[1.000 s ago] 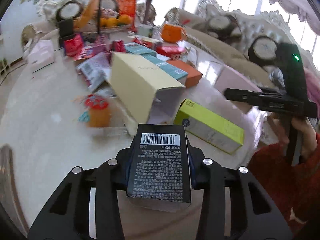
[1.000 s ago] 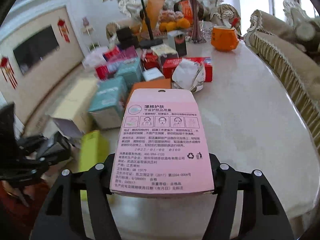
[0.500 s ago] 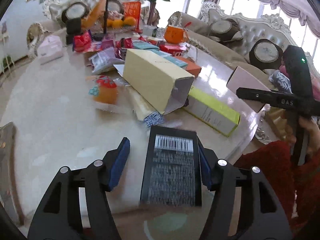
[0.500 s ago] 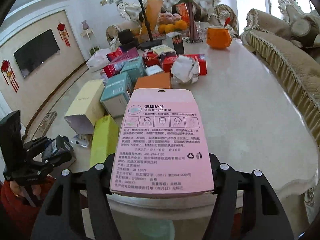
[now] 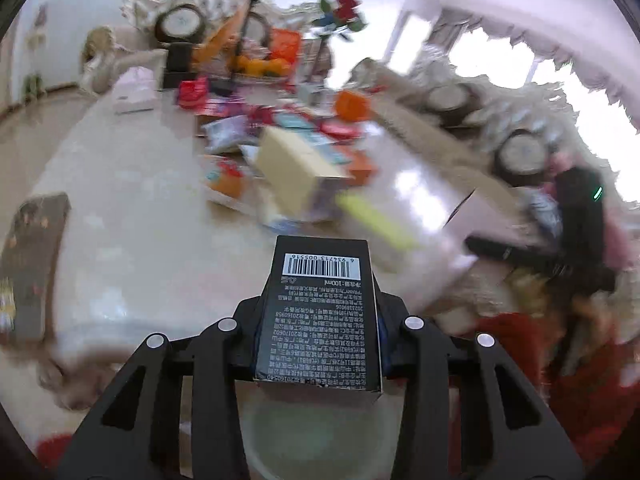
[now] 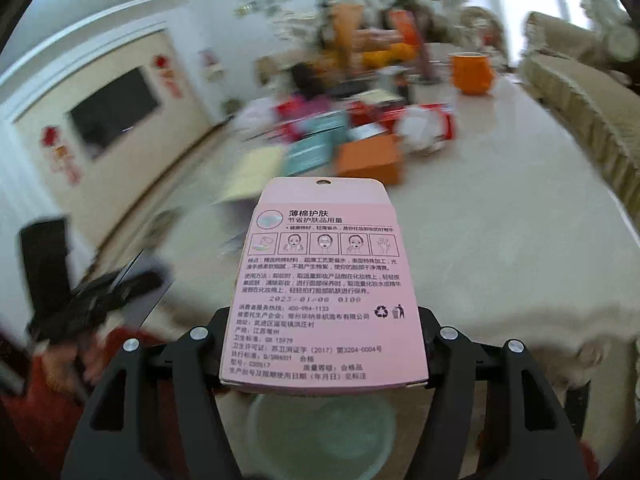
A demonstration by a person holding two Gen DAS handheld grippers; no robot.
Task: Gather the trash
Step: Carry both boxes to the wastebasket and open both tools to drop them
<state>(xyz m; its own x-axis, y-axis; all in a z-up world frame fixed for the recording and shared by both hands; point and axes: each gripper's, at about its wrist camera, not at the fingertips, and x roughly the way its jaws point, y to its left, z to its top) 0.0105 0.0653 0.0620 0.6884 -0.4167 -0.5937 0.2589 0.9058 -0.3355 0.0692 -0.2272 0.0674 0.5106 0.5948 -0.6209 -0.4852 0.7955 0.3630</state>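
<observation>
A black box [image 5: 320,312] with a barcode sits between my left gripper's [image 5: 318,322] jaws, which are closing, and the pads press on its sides. My right gripper [image 6: 324,336] is shut on a flat pink box [image 6: 326,280] with printed text. Both grippers hang just past the table's near edge. Under each one a pale green bin [image 5: 312,432] [image 6: 320,436] shows, partly hidden by the boxes. In the left wrist view the right gripper [image 5: 520,252] is at the right, held by a red-sleeved arm.
On the marble table [image 6: 500,240] lies more packaging: a cream carton [image 5: 296,168], a yellow-green box [image 5: 376,220], an orange box [image 6: 370,158], teal boxes and wrappers. An orange mug [image 6: 472,72] and a vase stand behind. A sofa [image 6: 580,92] runs along the right.
Half a second ago the left jaws stood wide with the black box loose between them; now they grip it. Both grippers have drawn back past the table edge, and the green bin shows larger.
</observation>
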